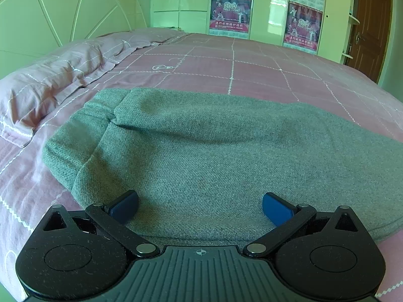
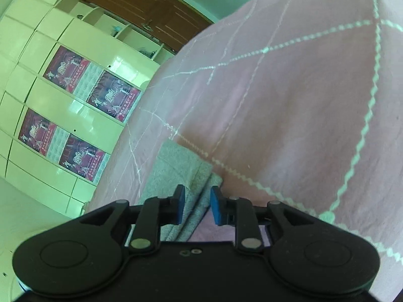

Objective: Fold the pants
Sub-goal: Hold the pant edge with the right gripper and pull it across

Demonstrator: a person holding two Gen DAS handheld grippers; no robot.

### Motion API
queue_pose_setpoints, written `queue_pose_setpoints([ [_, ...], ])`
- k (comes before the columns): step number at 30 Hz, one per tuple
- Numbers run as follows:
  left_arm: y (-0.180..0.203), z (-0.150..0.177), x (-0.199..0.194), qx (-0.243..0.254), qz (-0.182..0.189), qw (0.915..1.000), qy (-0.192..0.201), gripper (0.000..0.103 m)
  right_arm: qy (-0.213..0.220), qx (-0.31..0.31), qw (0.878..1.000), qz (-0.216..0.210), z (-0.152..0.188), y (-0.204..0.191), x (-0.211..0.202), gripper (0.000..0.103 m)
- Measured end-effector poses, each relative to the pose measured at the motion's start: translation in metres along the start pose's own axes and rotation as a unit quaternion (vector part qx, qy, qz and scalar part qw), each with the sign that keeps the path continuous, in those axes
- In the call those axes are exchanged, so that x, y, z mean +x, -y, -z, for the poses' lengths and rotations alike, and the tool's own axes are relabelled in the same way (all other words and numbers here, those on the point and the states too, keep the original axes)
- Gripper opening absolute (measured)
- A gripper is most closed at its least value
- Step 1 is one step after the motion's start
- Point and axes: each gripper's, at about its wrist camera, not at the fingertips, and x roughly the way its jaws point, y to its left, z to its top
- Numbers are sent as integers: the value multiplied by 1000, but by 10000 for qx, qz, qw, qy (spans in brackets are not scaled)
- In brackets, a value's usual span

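Note:
The grey-green pants lie flat across the pink bed, folded lengthwise, with the waist end toward the pillow at the left. My left gripper is wide open, its blue pads resting just over the near edge of the pants, holding nothing. In the right wrist view, my right gripper is tilted and its blue pads stand close either side of the layered leg end of the pants; a narrow gap shows between the pads and the cloth edge.
A pink quilted bedspread covers the bed. A pink pillow lies at the left by the white headboard. White wardrobes with posters and a brown door stand behind the bed.

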Motion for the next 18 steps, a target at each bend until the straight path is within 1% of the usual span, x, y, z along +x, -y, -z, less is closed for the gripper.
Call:
queue_pose_setpoints([
  [2,0,0,0,3,-4,10000,0,103,-11,199,9997,-115,-1,-2,10,39],
  [3,0,0,0,5,-6,10000,-1,103,-13,201,9997,-120,-1,-4,14,42],
  [4,0,0,0,12,-11,10000,-2,103,-21,87,10000,-34,-1,-10,18,43],
  [5,0,0,0,15,-13,10000,-4,103,-55,-145,9997,193,-2,-18,22,11],
  [6,0,0,0,15,-10,10000,-4,103,-69,-431,9980,464,-3,-27,24,6],
  [7,0,0,0,17,-12,10000,-2,103,17,-690,9967,433,-3,-37,21,5],
  [8,1,0,0,21,-14,10000,1,103,231,-1083,9937,183,-2,-52,12,5],
  [9,1,0,0,33,-17,10000,6,103,426,-1346,9900,-22,-1,-63,2,5],
  [10,1,1,0,42,-19,10000,16,103,589,-1405,9880,-246,1,-68,-8,4],
  [11,1,1,0,46,-18,10000,22,103,681,-1371,9877,-326,3,-65,-14,4],
  [12,0,1,0,45,-13,10000,25,103,666,-1406,9877,-144,4,-58,-12,4],
  [13,0,1,1,48,-12,10000,26,103,484,-1345,9896,148,6,-45,-3,4],
  [14,0,1,1,55,-9,10000,28,103,91,-967,9938,546,6,-22,14,4],
  [15,0,1,0,61,1,10000,33,103,6,-659,9968,447,7,-5,18,3],
  [16,0,1,0,69,5,10000,42,103,86,-637,9974,327,7,-4,16,4],
  [18,-1,2,-1,83,4,9999,67,103,143,-903,9950,399,11,-15,11,6],
])
